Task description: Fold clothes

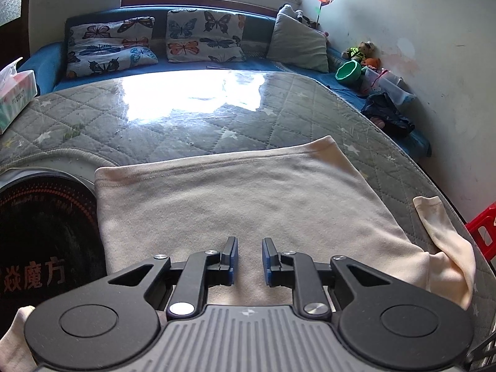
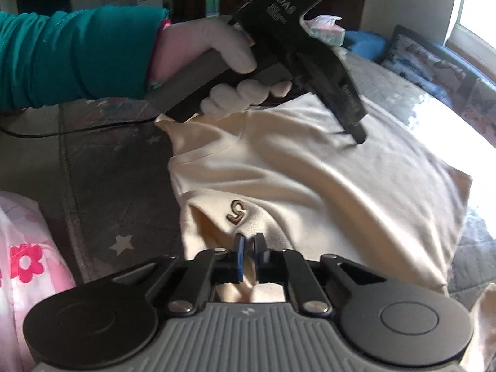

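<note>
A cream shirt (image 1: pixel 248 198) lies flat on the grey quilted table cover (image 1: pixel 155 130), one sleeve (image 1: pixel 446 241) folded at the right edge. My left gripper (image 1: pixel 249 255) hovers over the shirt's middle with its jaws a little apart and nothing between them. In the right wrist view the same shirt (image 2: pixel 325 186) shows a brown "S" emblem (image 2: pixel 236 214). My right gripper (image 2: pixel 250 255) is nearly closed and pinches a fold of cream cloth near the emblem. The left gripper (image 2: pixel 356 136) is seen there too, its tip down on the shirt, held by a white-gloved hand (image 2: pixel 223 49).
A black round appliance (image 1: pixel 46 241) sits left of the shirt. A tissue box (image 1: pixel 15 96) stands at the far left. Butterfly cushions (image 1: pixel 155 40), a grey pillow (image 1: pixel 297 43), a green bowl (image 1: pixel 348 73) and toys line the sofa. A red stool (image 1: pixel 483 232) is at right. Pink flowered cloth (image 2: pixel 24 266) lies at left.
</note>
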